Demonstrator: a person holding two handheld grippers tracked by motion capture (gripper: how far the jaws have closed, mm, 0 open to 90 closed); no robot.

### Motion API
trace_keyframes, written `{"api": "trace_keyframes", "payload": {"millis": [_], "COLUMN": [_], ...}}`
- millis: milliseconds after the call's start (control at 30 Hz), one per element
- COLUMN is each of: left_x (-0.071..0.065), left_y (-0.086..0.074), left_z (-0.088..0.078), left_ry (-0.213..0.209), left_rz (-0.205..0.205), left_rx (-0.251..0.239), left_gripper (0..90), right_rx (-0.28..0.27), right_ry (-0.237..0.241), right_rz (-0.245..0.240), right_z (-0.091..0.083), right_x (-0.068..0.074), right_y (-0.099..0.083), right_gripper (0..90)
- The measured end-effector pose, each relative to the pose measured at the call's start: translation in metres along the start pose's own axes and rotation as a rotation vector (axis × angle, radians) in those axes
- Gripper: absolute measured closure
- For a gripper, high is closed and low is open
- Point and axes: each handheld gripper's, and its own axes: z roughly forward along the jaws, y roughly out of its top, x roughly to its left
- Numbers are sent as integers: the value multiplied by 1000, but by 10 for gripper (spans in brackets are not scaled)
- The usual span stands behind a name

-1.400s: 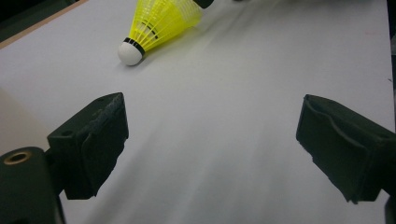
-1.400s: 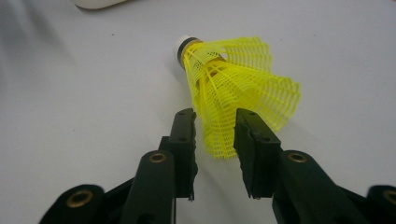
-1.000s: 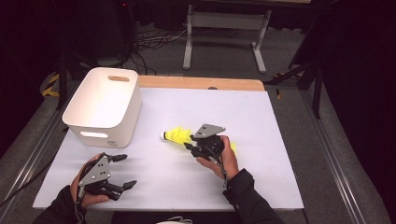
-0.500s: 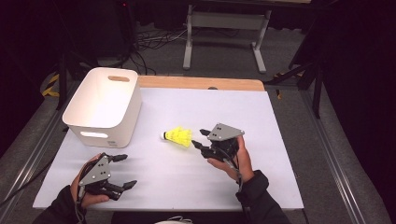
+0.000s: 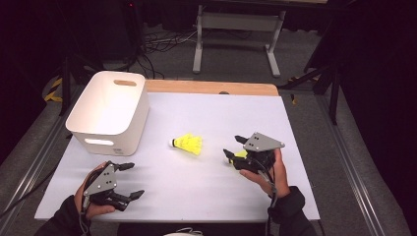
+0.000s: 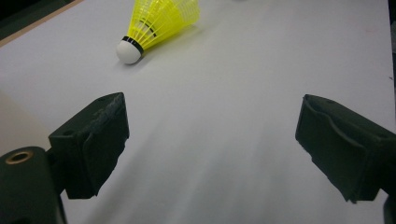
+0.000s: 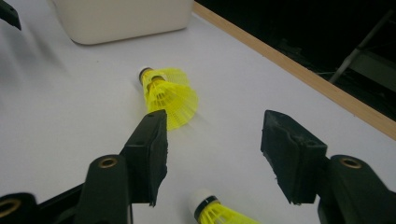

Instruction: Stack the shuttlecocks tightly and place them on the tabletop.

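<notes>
A yellow shuttlecock [image 5: 187,143] with a white cork lies on its side in the middle of the white table [image 5: 211,113]; it also shows in the left gripper view as the shuttlecock [image 6: 156,21] and ahead of the right jaws as the shuttlecock [image 7: 170,95]. A second yellow shuttlecock [image 7: 219,212] lies low between the right jaws, and neither pad touches it. My right gripper [image 5: 234,146] is open, its jaws have just been opening, and it points left at the first shuttlecock. Near the front left edge my left gripper [image 5: 134,180] is open and holds nothing.
A white plastic bin [image 5: 110,113] with a handle slot stands at the back left of the table. A wooden strip [image 5: 211,87] runs along the far edge. Beyond it are a metal stand and cables on the dark floor.
My right gripper has moved to the right and a little up, away from the middle shuttlecock, and its jaws stand wider apart. The left gripper has stayed in place.
</notes>
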Motion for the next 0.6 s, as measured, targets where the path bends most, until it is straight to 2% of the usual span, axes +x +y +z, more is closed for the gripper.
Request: {"api": "trace_keyframes", "payload": {"millis": [167,200,333,400,467,600], "left_x": [0,0,1,1,1,1], "left_y": [0,0,0,0,-1,0], "left_z": [0,0,0,0,0,0], "left_ry": [2,2,3,3,3,4], "left_rz": [-3,2,2,1,3,3], "left_rx": [-1,1,2,4,5,6], "left_gripper": [106,106,106,106,106,106], "right_rx": [16,17,31,32,48,65], "right_ry": [-15,-17,-33,-25,-36,-29], "right_rz": [12,18,23,30,35,47], "right_z": [-7,-9,-12,-13,-14,-14], "right_x": [-4,-5,-6,-7,-8,-9], "right_y": [-12,-16,-25,-28,-39,-50], "right_gripper": [383,343,278,265,216,203]}}
